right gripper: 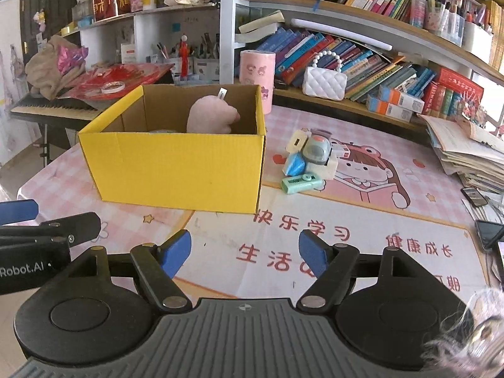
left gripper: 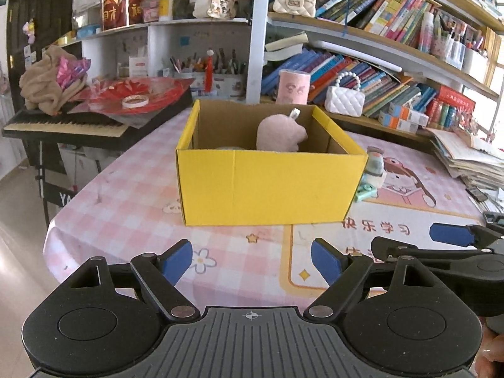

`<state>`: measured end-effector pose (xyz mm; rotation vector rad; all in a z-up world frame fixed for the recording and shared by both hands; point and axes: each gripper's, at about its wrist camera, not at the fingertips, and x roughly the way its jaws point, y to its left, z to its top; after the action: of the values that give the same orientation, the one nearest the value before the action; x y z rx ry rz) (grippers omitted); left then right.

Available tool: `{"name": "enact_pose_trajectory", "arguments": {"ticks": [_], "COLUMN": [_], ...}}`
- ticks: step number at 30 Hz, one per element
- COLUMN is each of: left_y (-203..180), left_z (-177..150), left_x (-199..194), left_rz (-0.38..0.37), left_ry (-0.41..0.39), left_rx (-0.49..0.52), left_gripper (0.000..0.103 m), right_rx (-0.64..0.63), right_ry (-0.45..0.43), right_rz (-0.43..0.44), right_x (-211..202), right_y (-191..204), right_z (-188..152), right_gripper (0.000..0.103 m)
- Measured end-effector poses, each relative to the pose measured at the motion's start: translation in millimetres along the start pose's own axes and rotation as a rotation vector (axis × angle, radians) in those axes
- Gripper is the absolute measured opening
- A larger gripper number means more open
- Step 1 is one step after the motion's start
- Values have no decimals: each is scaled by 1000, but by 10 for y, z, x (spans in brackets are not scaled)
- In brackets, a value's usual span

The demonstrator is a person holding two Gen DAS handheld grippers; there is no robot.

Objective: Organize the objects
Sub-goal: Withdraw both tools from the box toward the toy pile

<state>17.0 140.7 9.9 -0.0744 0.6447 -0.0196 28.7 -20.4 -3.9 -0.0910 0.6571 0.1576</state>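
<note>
A yellow cardboard box (left gripper: pixel 267 182) (right gripper: pixel 176 170) stands open on the pink table cover. A pink plush toy (left gripper: pixel 280 134) (right gripper: pixel 211 116) sits inside it at the back. A small pile of toys (right gripper: pixel 312 157) lies right of the box: a grey-blue round toy, a blue piece, white blocks and a mint green piece (right gripper: pixel 300 184). In the left wrist view only its edge (left gripper: pixel 371 173) shows past the box. My left gripper (left gripper: pixel 252 261) is open and empty, in front of the box. My right gripper (right gripper: pixel 245 252) is open and empty, nearer than the toys.
Bookshelves with books, a white quilted bag (right gripper: pixel 324 82) and a pink cylinder (right gripper: pixel 256 66) stand behind the table. A keyboard (left gripper: pixel 66 124) with clutter is at the left. Stacked papers (right gripper: pixel 469 154) and phones (right gripper: pixel 488 233) lie at the right edge.
</note>
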Motion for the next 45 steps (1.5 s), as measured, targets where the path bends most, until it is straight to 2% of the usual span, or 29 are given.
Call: {"name": "enact_pose_trajectory", "arguments": {"ticks": [15,32,45], "left_y": [-42,-363,-663], "left_z": [-131,-216,-146], "left_x": [-154,-188,-91], "left_rz": [-36,-162,-242], "left_ry": [13,28,32], "left_rx": [25,119,191], "left_gripper": [85,85,85], "right_rx": [20,119,196], "right_ry": [-4,-5,-5], "right_rz": [-35,-153,-244], "right_x": [-260,-559,-671], "right_y": [34,-232,-507], "right_z": [-194,-438,-541], "right_gripper": [78,81,82]}}
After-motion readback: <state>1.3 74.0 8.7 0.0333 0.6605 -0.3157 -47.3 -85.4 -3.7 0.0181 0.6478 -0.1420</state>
